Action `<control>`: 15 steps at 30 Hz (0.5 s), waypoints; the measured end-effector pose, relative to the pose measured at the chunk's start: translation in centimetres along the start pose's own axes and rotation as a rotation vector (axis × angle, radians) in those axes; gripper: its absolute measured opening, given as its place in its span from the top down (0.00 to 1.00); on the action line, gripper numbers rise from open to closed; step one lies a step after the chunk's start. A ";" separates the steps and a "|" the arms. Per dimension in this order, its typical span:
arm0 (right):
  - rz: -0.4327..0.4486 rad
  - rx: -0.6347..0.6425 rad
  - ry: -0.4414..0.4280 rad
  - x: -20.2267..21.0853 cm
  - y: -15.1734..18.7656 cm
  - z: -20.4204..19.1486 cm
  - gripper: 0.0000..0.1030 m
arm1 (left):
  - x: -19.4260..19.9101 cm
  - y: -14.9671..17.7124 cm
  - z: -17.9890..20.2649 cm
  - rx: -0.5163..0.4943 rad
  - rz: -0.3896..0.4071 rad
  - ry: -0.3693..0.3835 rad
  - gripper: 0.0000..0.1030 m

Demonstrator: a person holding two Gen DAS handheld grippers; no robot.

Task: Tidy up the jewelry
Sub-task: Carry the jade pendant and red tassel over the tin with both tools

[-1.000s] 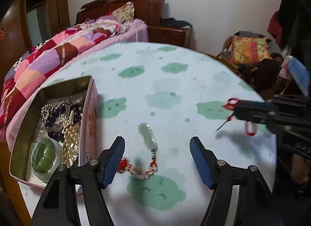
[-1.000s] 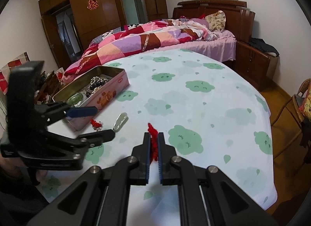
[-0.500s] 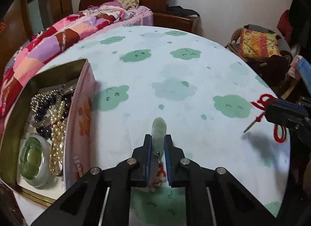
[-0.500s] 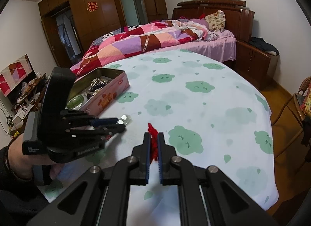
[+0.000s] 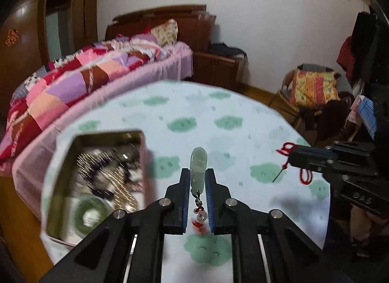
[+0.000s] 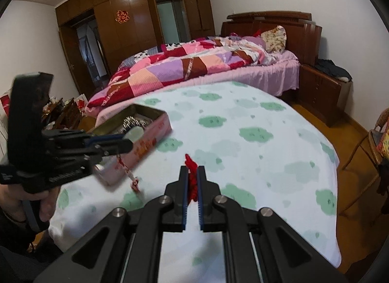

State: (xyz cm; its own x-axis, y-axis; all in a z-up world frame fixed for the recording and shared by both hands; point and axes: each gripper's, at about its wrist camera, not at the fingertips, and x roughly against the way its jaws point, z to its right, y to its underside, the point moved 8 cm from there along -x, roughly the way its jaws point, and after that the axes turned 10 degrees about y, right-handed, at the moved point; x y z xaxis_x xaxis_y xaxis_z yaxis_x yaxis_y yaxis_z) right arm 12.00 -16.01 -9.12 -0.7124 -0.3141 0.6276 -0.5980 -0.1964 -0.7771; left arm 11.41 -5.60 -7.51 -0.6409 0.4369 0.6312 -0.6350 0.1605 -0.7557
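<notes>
left tool [image 5: 197, 177]: clamped on pale-green jade pendant [image 5: 198, 166] | right tool [image 6: 192, 173]: clamped on red cord [image 6: 191, 178]

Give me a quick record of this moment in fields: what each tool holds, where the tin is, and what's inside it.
left tool: shut on the jade pendant, lifted above the tablecloth, its beaded red cord hanging below
right tool: shut on a red cord
tin: open, at the table's left side
tin contents: beads and a green round piece, blurred
surroundings: bed beyond the table
</notes>
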 end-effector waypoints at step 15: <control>0.095 0.120 -0.081 -1.5 -7.7 -6.6 0.91 | 4.8 -3.6 -6.1 0.009 0.107 -0.121 0.89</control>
State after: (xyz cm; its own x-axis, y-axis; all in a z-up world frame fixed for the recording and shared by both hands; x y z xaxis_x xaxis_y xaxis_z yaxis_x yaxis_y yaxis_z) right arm 15.23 -7.95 -3.74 -0.7287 -0.4095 0.5489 -0.4778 -0.2702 -0.8359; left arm 13.24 1.36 -2.86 -0.7516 0.3415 0.5644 -0.5641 0.1107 -0.8182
